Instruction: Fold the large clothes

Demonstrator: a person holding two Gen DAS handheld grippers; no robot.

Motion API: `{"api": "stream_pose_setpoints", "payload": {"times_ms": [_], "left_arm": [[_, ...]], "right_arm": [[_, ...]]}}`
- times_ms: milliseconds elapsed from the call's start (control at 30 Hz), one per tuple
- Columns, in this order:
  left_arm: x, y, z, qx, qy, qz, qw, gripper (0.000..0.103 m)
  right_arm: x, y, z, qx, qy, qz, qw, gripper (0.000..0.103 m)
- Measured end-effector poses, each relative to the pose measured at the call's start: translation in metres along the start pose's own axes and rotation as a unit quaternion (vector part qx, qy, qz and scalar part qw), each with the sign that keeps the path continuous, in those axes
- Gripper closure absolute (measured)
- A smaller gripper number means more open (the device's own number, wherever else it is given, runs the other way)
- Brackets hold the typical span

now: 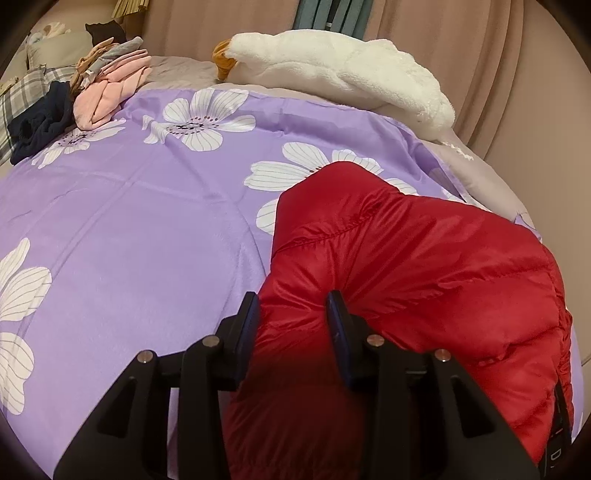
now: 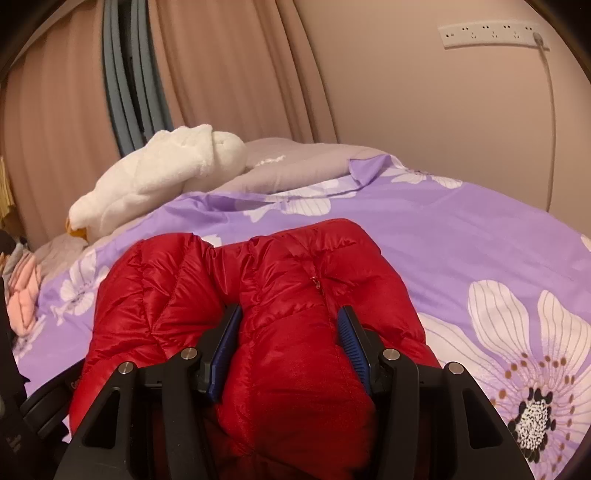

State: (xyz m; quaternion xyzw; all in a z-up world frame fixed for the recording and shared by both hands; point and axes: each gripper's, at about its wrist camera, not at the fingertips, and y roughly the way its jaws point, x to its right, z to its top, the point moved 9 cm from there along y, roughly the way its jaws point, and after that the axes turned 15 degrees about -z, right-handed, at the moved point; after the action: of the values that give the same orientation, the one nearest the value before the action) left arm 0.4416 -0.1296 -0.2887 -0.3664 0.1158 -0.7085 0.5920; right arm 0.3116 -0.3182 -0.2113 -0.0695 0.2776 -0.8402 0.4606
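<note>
A puffy red down jacket (image 1: 424, 266) lies bunched on the purple flowered bedspread (image 1: 129, 229). My left gripper (image 1: 293, 306) has its jaws around a thick fold at the jacket's near left edge, with red fabric filling the gap between the fingers. In the right wrist view the jacket (image 2: 229, 280) shows a zipper near its middle. My right gripper (image 2: 290, 321) has its jaws around a padded bulge at the jacket's near edge, with the blue pads pressing the fabric on both sides.
A white plush goose (image 1: 343, 70) lies at the far side of the bed by the curtains (image 1: 461, 44). Folded pink clothes (image 1: 107, 88) and a dark garment (image 1: 40, 122) sit at the far left. A power strip (image 2: 491, 33) hangs on the wall.
</note>
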Motion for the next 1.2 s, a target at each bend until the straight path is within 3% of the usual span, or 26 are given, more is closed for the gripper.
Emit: {"api": "stream_pose_setpoints", "payload": {"times_ms": [367,500,633,1200], "left_arm": [[-0.0033,0.0023,-0.0016,-0.001,-0.015,-0.003,0.9999,0.056],[-0.0055,0.0012,-0.0018,0.003,-0.014,0.014,0.9998,0.052],[-0.0043,-0.0001,-0.0006,0.005,0.000,0.036,0.9993,0.051],[-0.0068,0.0002,-0.0002,0.003,-0.003,0.035,0.9994,0.050]], "right_arm": [[0.0006,0.0043,0.0014,0.010,0.006,-0.002,1.000,0.051],[0.0013,0.0043,0.0025,0.014,0.012,-0.001,1.000,0.051],[0.0016,0.0041,0.0030,0.015,0.016,-0.002,1.000,0.051],[0.0022,0.0041,0.0032,0.016,0.017,-0.001,1.000,0.050]]}}
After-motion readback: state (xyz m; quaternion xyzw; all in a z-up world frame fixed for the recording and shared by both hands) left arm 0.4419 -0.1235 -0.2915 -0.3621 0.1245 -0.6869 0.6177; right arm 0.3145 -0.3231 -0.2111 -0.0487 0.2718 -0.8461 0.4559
